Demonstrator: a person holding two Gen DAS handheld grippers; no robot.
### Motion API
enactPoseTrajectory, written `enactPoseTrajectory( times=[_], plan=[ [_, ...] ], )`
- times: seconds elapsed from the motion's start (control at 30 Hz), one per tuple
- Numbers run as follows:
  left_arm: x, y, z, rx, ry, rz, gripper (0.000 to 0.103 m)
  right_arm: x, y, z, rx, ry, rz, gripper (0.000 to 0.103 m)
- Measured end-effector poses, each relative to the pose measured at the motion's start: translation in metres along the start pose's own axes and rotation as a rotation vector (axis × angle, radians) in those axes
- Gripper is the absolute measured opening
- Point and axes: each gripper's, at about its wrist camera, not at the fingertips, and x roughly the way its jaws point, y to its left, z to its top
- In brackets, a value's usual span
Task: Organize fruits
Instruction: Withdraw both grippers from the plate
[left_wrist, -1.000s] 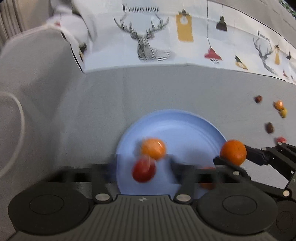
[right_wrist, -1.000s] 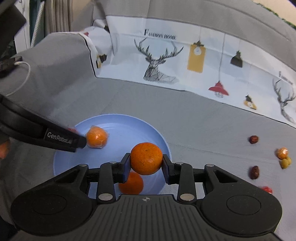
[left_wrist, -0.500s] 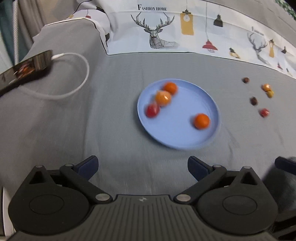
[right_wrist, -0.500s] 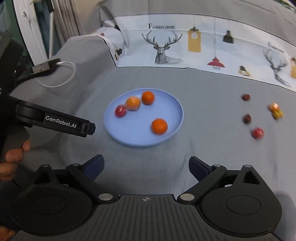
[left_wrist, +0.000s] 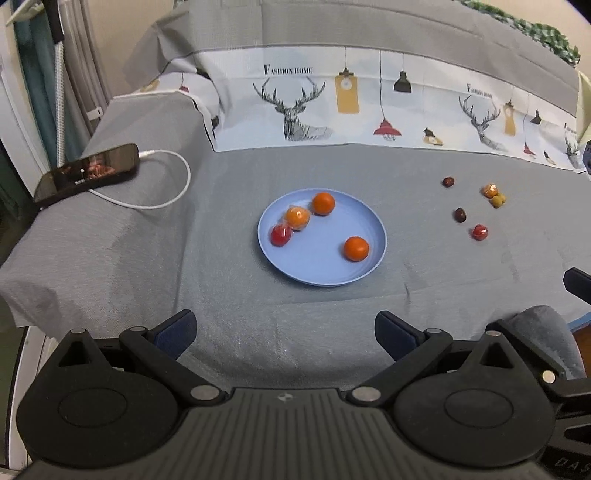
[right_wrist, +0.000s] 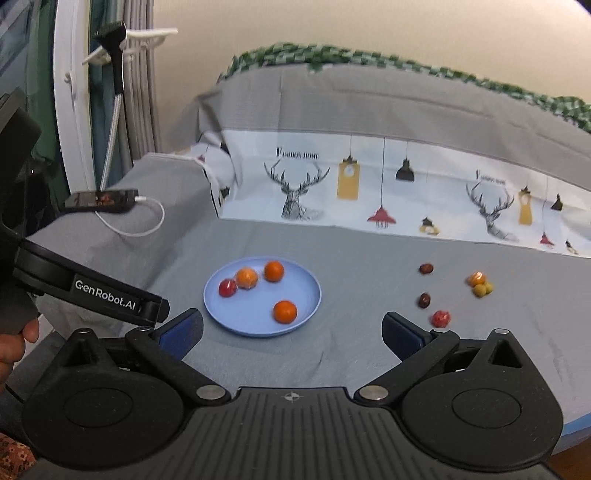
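Your left claw (left_wrist: 284, 332) stands wide apart with nothing between its fingers. Your right claw (right_wrist: 291, 330) has just been opening and is empty too. Both hang at the near edge of the grey-covered worktop (left_wrist: 147, 258). The blue plate (left_wrist: 321, 273) sits mid-surface holding two oranges (left_wrist: 356, 248), a wrapped orange fruit (left_wrist: 297, 217) and a wrapped red one (left_wrist: 280, 235). Five small fruits (left_wrist: 479, 232) lie loose well right of the plate.
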Motion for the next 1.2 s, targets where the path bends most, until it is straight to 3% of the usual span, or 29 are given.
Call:
enactPoseTrajectory(
  times=[0.53,1.2],
  plan=[
    [-0.035,-0.004,-0.001,0.018,-0.085,0.007,0.103,-0.028,0.002,-0.002,-0.007,-0.073,-0.01,0.102],
    [-0.027,-0.005,0.0,0.024,-0.059,0.036,0.103,-0.02,-0.005,-0.005,0.058,-0.055,0.003,0.102]
  ],
)
